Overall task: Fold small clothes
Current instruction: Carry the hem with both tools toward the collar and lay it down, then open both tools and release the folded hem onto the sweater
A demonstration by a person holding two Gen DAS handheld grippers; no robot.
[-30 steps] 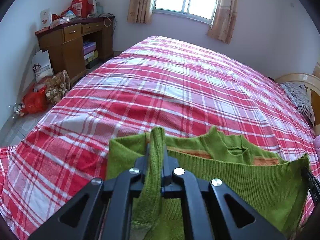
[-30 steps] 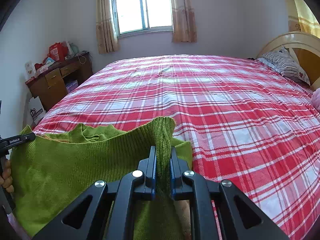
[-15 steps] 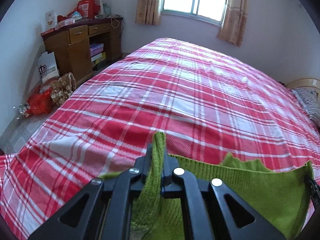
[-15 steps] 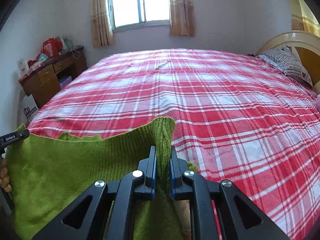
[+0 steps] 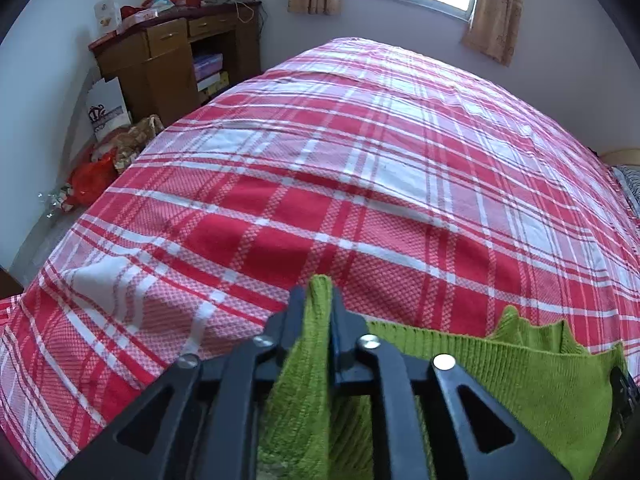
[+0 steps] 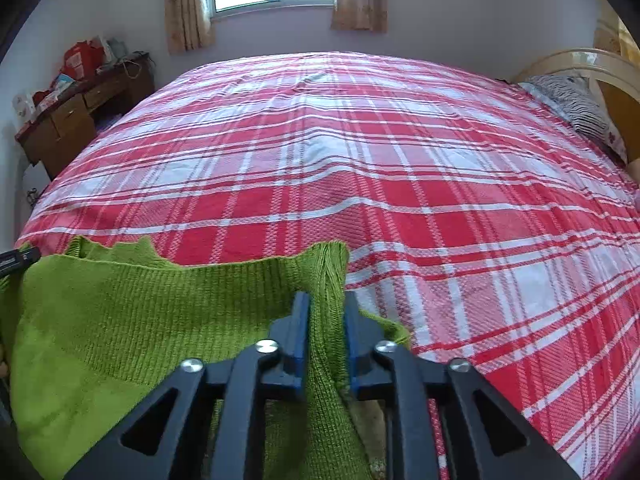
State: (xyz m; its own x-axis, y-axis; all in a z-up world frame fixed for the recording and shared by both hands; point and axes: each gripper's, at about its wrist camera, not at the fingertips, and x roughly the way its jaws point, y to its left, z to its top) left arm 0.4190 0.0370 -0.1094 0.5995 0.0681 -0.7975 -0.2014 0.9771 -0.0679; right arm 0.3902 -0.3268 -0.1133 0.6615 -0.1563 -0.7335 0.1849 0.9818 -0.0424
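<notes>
A green knit sweater (image 6: 132, 320) hangs stretched between my two grippers above the near edge of the bed. My left gripper (image 5: 318, 300) is shut on one corner of the sweater (image 5: 520, 376), which spreads to its right. My right gripper (image 6: 326, 304) is shut on the other corner, with the cloth spreading to its left. The left gripper's tip shows at the left edge of the right wrist view (image 6: 16, 258). The sweater's lower part is hidden below both views.
The bed wears a red and white plaid sheet (image 5: 360, 184) (image 6: 400, 168). A wooden desk (image 5: 168, 56) with clutter and bags on the floor (image 5: 96, 172) stand left of the bed. A striped pillow (image 6: 576, 104) and headboard (image 6: 592, 60) are at right.
Both grippers have tilted and moved forward over the bed with the sweater. Less of the sweater's neckline and lower layer shows; the hem now hangs as one taut edge.
</notes>
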